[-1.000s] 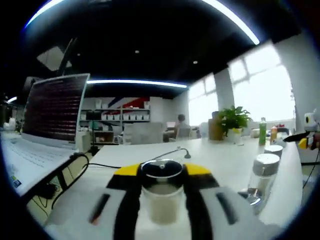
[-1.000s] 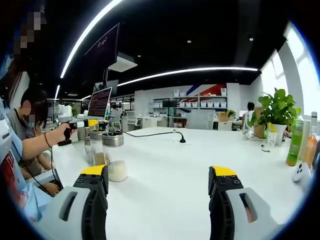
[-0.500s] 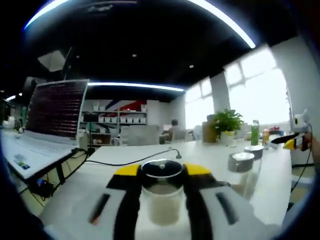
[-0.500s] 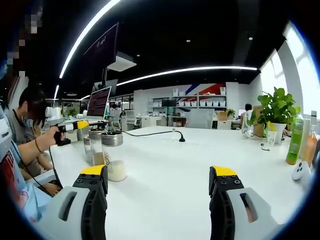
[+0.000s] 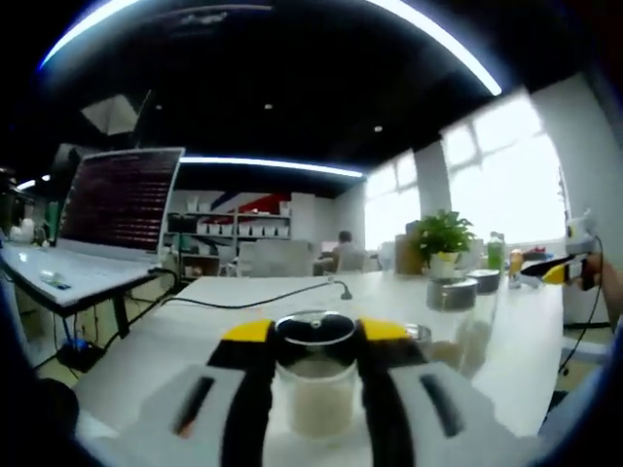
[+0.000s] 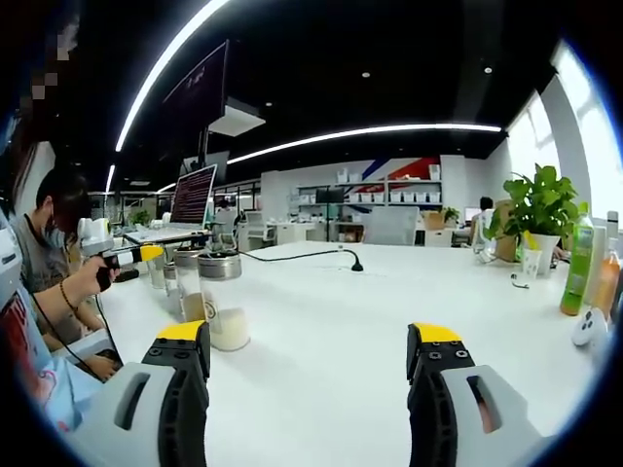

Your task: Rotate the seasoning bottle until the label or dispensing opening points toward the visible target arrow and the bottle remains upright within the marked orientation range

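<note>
Left fingers (image 5: 313, 365) grasp the upright seasoning bottle (image 5: 313, 384); right fingers (image 6: 310, 350) spread wide.

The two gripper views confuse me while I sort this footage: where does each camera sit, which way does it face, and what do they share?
Left gripper view: rides the left gripper, facing along the white table toward the windows; its jaws clamp a seasoning bottle.
Right gripper view: rides the right gripper, jaws open, facing the far shelves; a person's hand holds the left gripper at left.
Shared: the table, potted plant, black cable.
</note>
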Motion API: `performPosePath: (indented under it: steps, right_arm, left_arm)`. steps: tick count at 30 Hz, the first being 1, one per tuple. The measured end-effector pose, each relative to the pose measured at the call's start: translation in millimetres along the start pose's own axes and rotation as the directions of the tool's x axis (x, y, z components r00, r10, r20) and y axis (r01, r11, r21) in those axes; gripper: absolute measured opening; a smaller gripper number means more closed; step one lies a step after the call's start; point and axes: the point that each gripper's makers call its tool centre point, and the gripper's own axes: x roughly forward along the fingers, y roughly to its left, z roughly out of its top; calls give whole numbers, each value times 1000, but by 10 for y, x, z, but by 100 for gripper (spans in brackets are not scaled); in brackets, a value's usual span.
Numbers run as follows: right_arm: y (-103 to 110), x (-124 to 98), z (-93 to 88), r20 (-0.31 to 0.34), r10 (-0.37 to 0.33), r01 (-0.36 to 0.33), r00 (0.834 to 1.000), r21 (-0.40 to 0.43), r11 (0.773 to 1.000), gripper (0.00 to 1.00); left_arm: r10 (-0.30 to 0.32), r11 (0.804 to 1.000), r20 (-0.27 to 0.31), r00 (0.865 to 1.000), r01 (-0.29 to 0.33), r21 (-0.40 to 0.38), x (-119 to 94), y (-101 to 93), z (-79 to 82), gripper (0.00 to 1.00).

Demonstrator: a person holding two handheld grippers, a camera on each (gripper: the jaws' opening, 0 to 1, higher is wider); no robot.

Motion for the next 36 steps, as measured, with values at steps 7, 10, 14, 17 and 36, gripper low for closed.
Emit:
performPosePath:
  steps: [7,10,14,17,36]
  right_arm:
    - [0,8,31,12,0,0,1000,-22,1000,85]
    - [-22,20,5,-2,-4,4,1000,-17,1000,85]
    - [-20,35,-4,-5,0,0,1000,-13,1000,84]
    - [-16,40,-3,-6,2,-3,1000,-14,1000,84]
    - [-46,11,-55,-18,-6,6,1000,-14,1000,83]
  left_arm:
    - [38,999,-44,998,-37,19,24,-5,-151,34]
    - [40,999,-46,998,-41,-7,29,-5,-195,34]
    - [53,999,-47,997,-54,-4,48,-11,-233,34]
    - [60,998,-46,997,-61,-5,54,-4,-246,34]
    - [81,996,-9,997,-80,32,5,-21,-260,33]
